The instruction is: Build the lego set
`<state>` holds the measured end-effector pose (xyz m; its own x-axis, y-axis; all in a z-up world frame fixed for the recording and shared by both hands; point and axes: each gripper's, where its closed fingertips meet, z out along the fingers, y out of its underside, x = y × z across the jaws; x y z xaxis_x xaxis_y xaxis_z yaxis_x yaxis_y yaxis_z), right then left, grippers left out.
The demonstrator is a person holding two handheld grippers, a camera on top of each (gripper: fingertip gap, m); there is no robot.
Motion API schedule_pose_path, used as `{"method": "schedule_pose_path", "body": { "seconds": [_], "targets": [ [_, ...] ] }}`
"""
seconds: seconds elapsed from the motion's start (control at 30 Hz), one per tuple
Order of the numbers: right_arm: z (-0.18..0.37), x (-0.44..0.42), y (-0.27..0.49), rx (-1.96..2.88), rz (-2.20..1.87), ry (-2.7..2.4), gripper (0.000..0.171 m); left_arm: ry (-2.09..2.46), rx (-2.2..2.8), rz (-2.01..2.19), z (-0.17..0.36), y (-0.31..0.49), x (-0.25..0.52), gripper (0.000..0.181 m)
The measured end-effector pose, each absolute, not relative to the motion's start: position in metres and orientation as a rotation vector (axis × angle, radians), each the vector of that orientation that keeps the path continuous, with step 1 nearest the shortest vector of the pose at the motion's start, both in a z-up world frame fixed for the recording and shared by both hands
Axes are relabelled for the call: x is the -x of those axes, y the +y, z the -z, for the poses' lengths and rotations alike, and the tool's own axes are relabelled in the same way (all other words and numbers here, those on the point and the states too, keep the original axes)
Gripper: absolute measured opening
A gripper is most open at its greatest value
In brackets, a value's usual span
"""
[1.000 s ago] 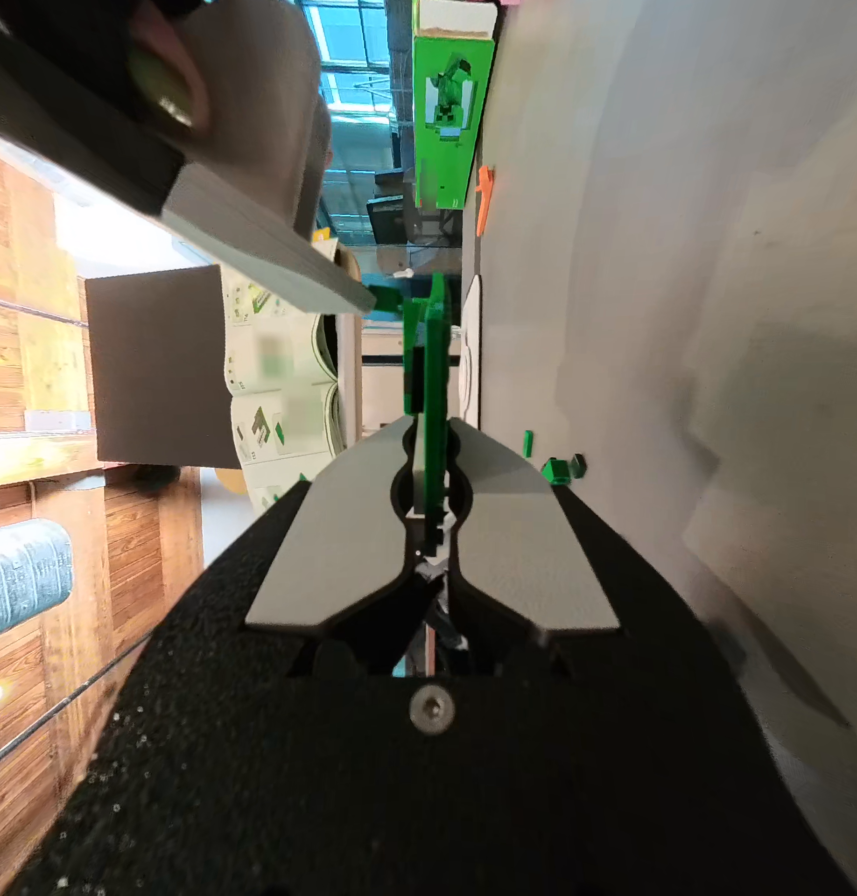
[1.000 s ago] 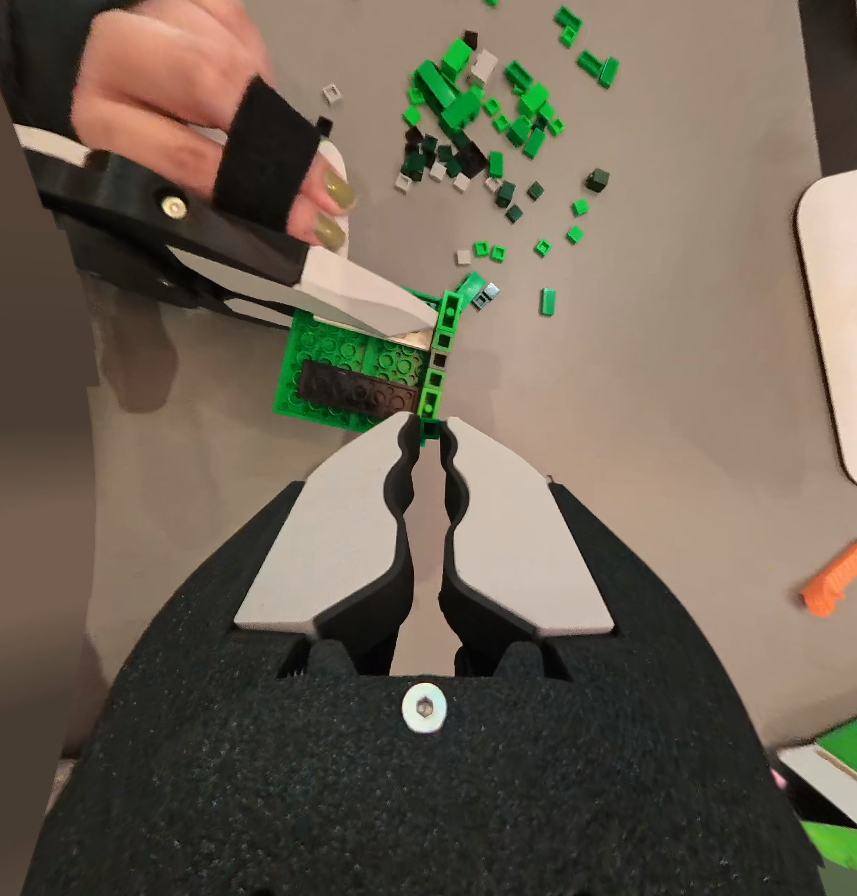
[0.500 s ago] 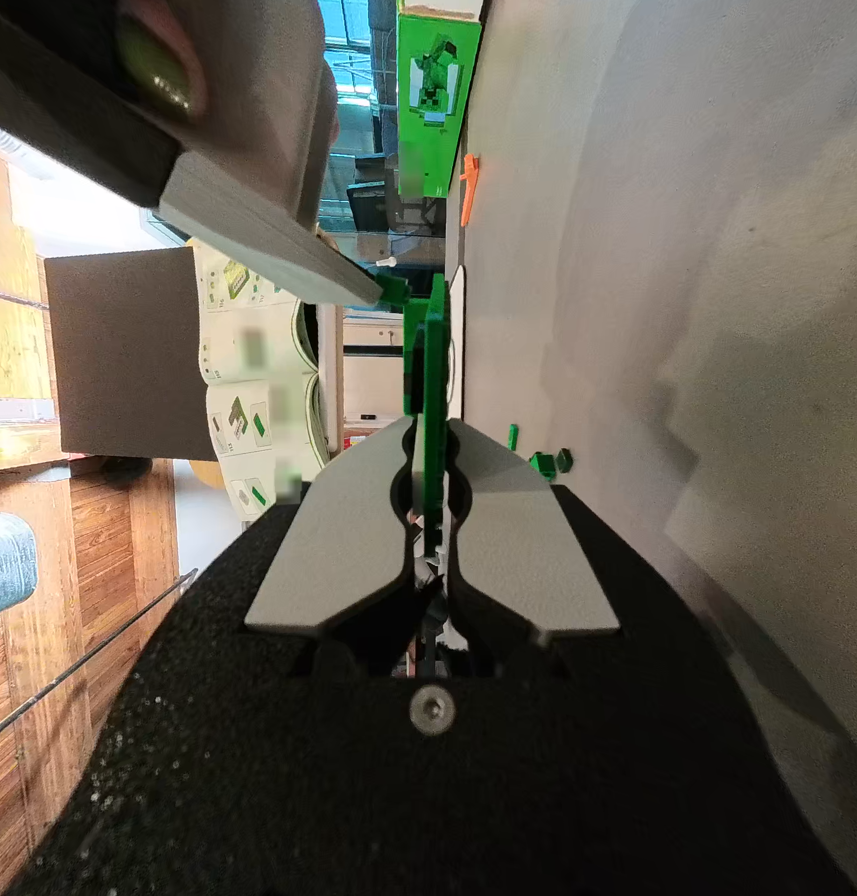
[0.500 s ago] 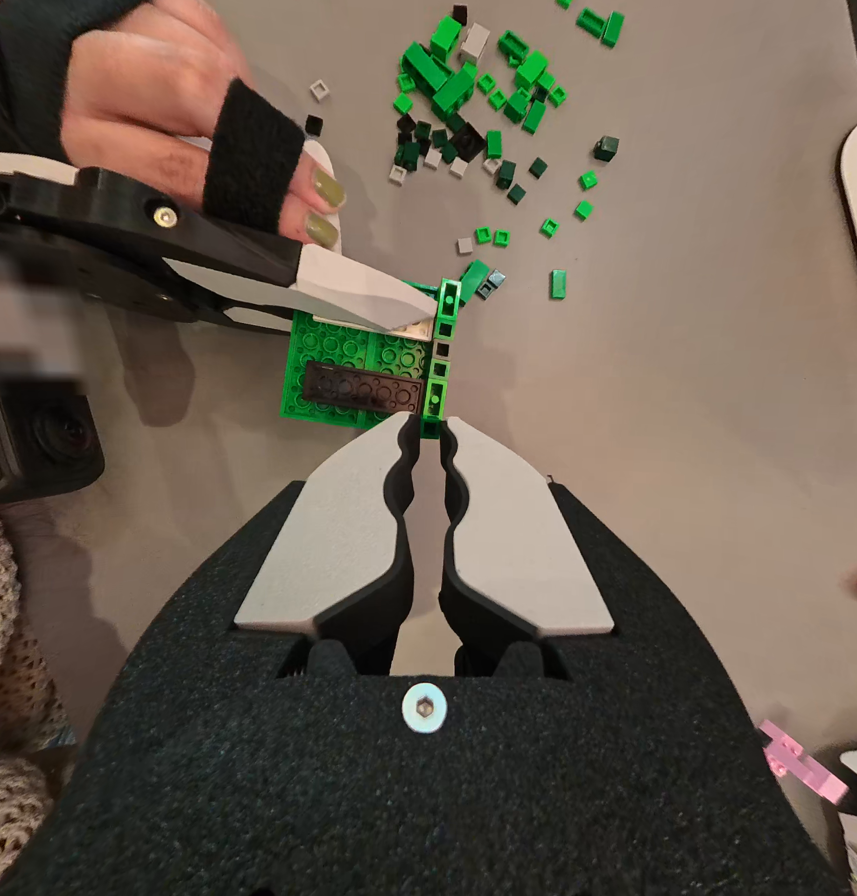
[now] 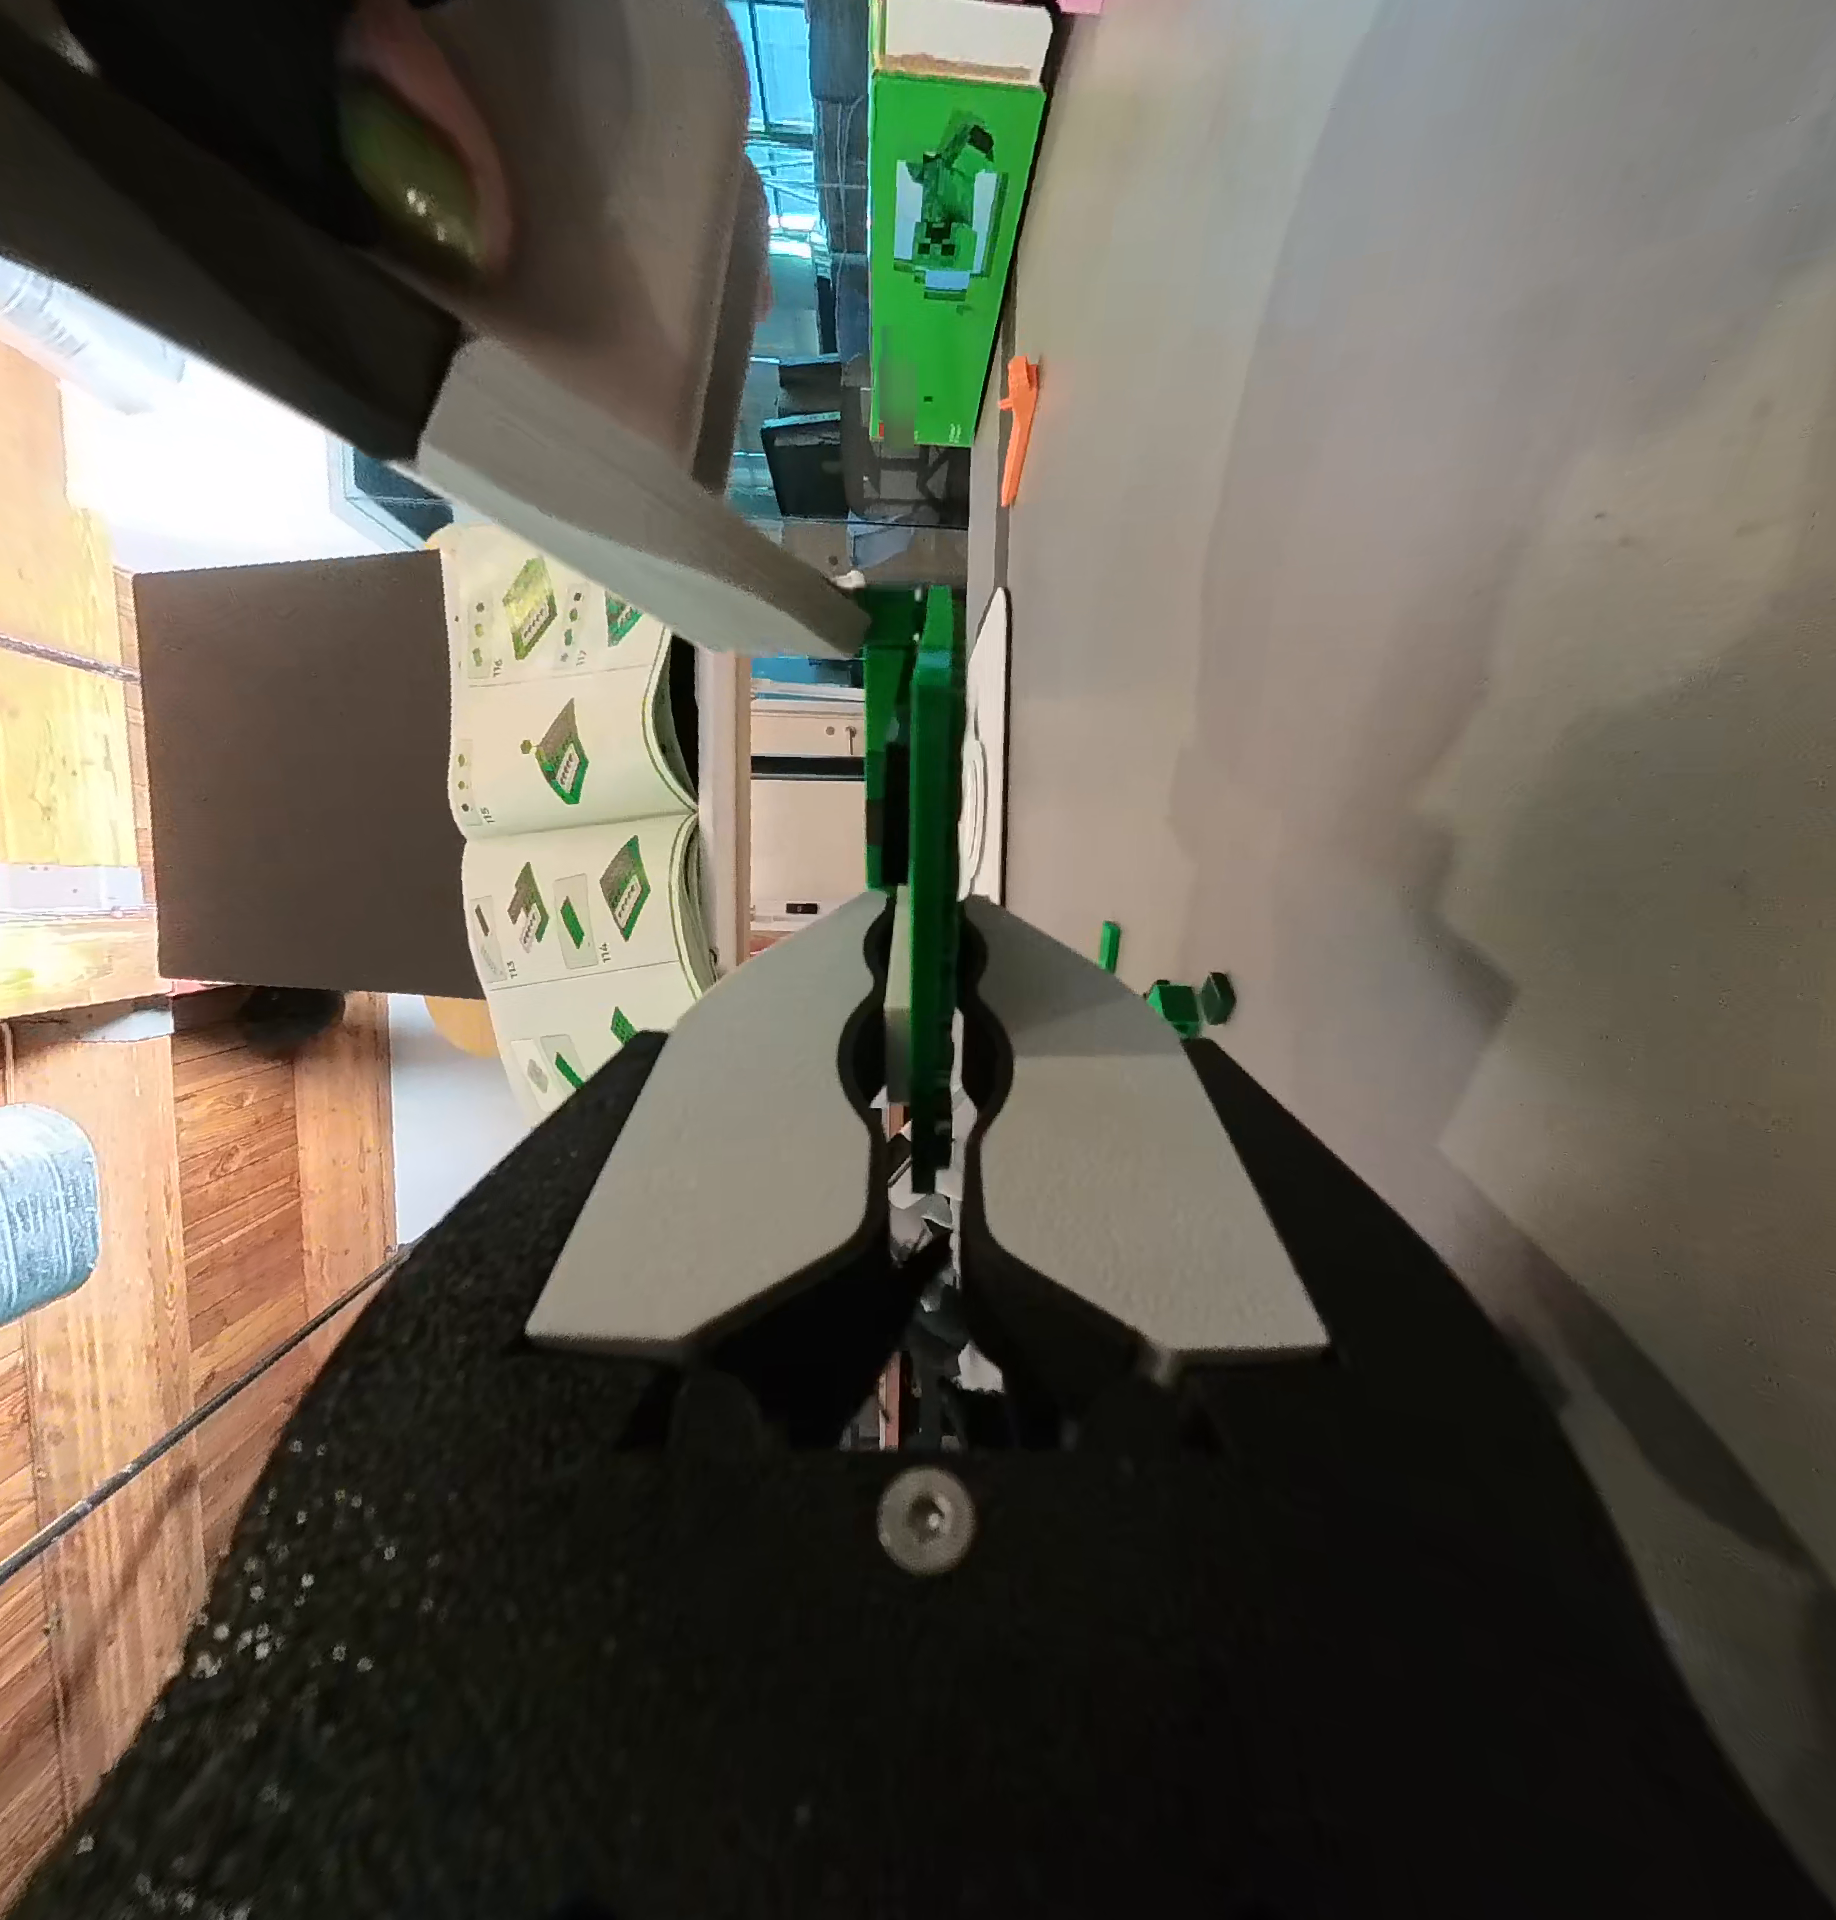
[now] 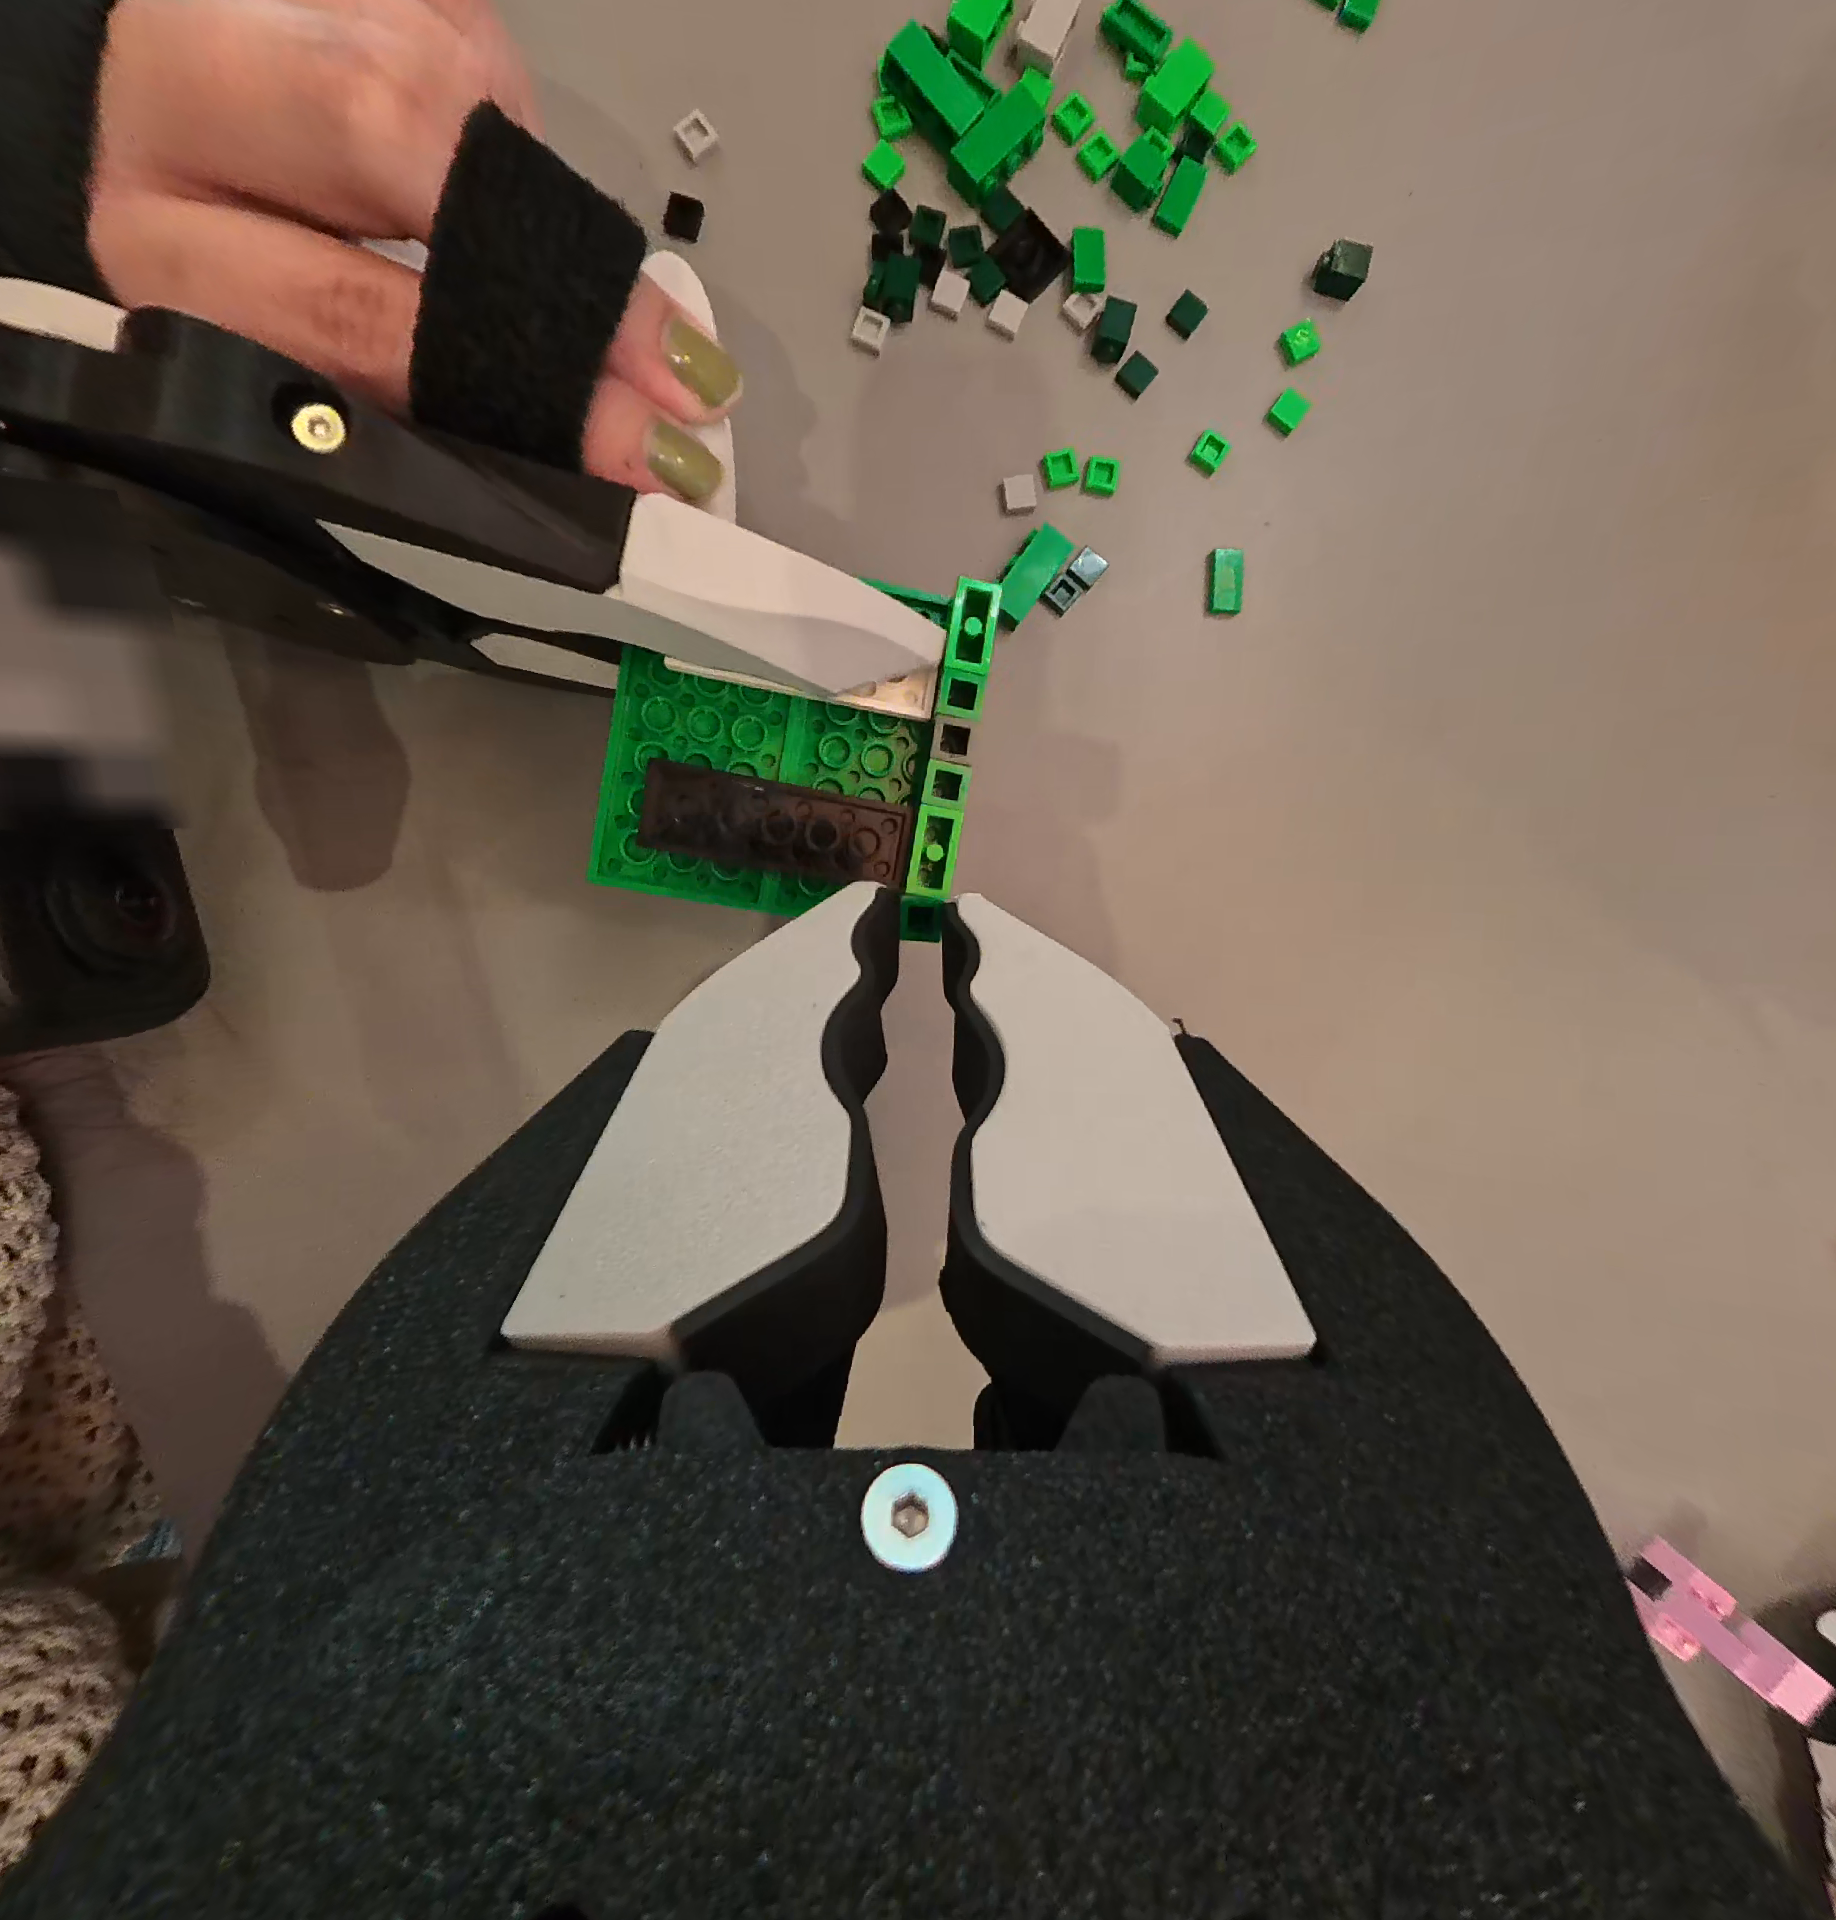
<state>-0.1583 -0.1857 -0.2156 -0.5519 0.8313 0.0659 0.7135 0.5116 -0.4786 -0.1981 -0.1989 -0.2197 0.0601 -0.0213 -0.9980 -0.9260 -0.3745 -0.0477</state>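
Observation:
A green plate assembly with a black plate on it is held above the grey table. A row of small bricks runs along its right edge. My left gripper is shut on the plate, seen edge-on. It enters the right wrist view from the left. My right gripper is shut on a small green brick at the near end of that row. Its tip shows in the left wrist view, touching the assembly's far end.
A pile of loose green, black and grey bricks lies on the table beyond the plate. An open instruction booklet, a green set box, an orange tool and a white board stand farther off. A pink piece lies near right.
Both grippers keep their hold. The pair has drifted across the table, so the white board and orange tool have left the right wrist view and a pink piece has come in.

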Motion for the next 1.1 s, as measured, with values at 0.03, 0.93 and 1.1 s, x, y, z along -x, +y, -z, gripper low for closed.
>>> {"method": "schedule_pose_path", "body": {
  "seconds": [0.03, 0.93, 1.1],
  "targets": [
    [0.215, 0.158, -0.186, 1.299, -0.591, -2.468, 0.007, 0.982, 1.534, -1.428, 0.219, -0.199, 0.198, 0.008],
    [0.173, 0.155, -0.189, 0.668, -0.639, -2.199, 0.039, 0.886, 1.595, -1.285, 0.221, -0.199, 0.203, 0.008],
    [0.212, 0.144, -0.178, 0.287, -0.325, -1.961, 0.048, 0.883, 1.584, -1.26, 0.221, -0.198, 0.2, 0.008]
  ]
}}
